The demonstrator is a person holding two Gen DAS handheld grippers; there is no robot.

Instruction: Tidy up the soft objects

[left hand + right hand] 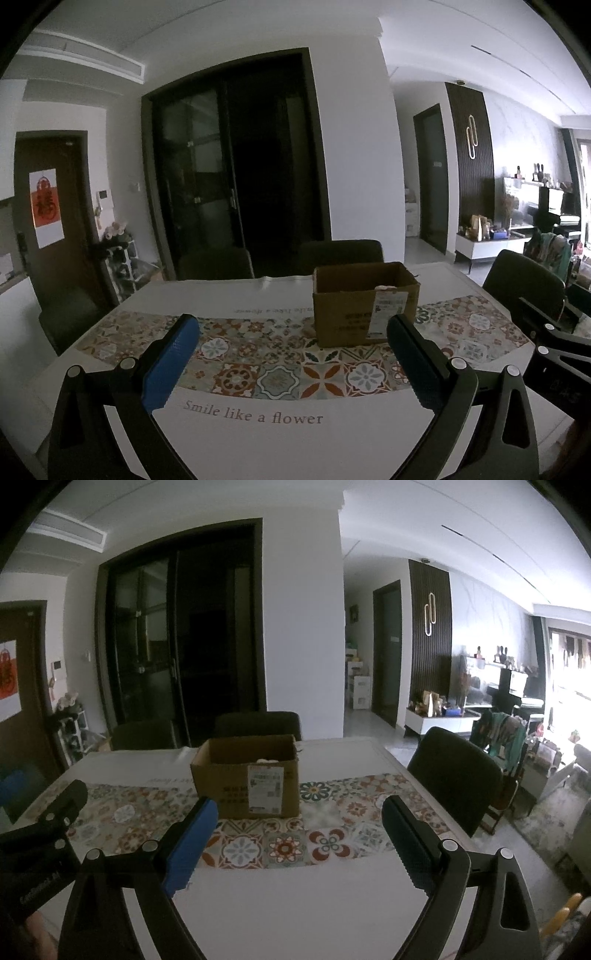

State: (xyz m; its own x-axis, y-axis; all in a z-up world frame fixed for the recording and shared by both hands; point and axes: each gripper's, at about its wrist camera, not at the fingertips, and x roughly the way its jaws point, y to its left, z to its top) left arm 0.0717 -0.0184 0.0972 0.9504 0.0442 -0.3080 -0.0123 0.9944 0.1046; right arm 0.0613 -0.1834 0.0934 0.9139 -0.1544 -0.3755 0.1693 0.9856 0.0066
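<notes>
One cardboard box (364,302), open-topped, sits upright on the tabletop (258,443) atop the one patterned tile runner (258,365), its labelled long side facing the cameras, long axis running left-right. One pale soft item (386,287) peeks over the box's front rim, mostly hidden; kind unclear. Two claws: left claw (295,369) released, blue pads wide apart, nothing between them, hovering over the near tabletop and aimed at the box. Right claw (295,845) likewise spread and empty, box just left of its centre line. In the right wrist view the left claw's black body shows at the left edge. Three dark chairs (456,771) ring the far and right sides. One printed line "Smile like a flower" (253,412) on the near cloth. Dark glass doors (236,155) behind.
</notes>
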